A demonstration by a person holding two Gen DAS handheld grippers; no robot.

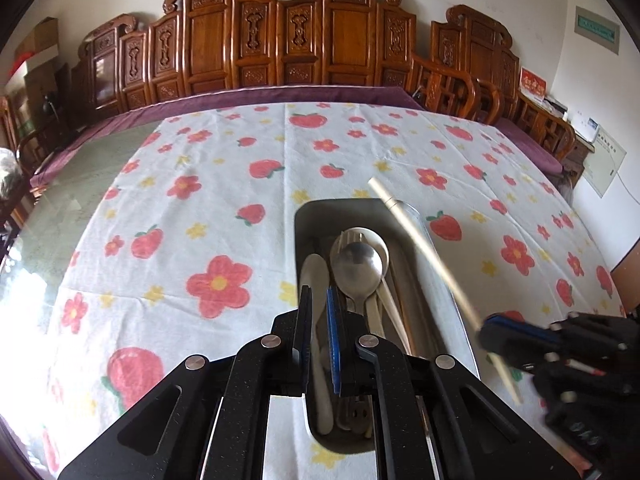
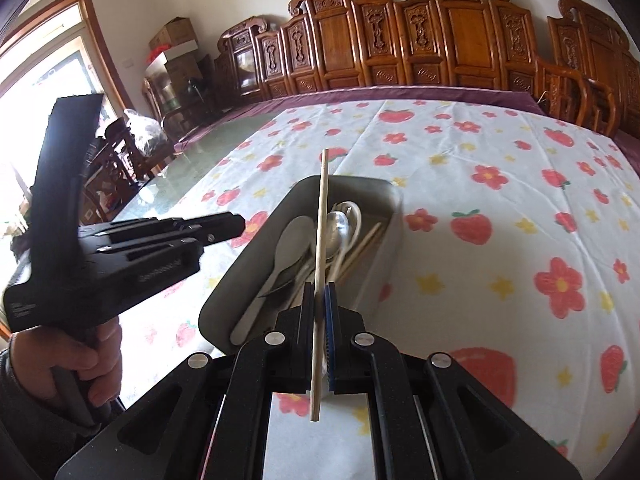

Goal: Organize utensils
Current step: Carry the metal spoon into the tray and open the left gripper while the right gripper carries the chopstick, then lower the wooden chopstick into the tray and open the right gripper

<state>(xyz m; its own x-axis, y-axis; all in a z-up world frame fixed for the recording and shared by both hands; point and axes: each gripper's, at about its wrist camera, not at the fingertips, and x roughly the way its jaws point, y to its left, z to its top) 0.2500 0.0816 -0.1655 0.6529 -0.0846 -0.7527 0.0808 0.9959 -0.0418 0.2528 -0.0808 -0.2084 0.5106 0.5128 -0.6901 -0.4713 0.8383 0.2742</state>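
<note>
At the far left of the right wrist view, a hand (image 2: 86, 354) gripped the handle of the left gripper (image 2: 228, 224), which reached toward the metal tray (image 2: 394, 204) from the side. Its jaws were clenched with nothing between them; in its own view the left gripper (image 1: 319, 300) hung over the near end of the tray (image 1: 298, 216), above the utensils.

The tray stood on a tablecloth (image 1: 200, 200) printed with red flowers and strawberries. Inside it lay a white spoon (image 1: 314, 276) at the left, a steel spoon (image 1: 358, 266) resting on another steel spoon beside it, and pale chopsticks (image 1: 396, 312) along the right side.

To the right, the right gripper (image 2: 319, 292) was clamped on a single wooden chopstick (image 2: 322, 208), held near its lower third. The stick ran upward across the tray opening and stood clear of the contents; its short end projected back past the pads. In the left wrist view the same chopstick (image 1: 420, 240) appeared blurred, slanting over the tray's right rim from the right gripper (image 1: 486, 330).

A carved wooden bench (image 1: 280, 40) lined the wall behind the table.
</note>
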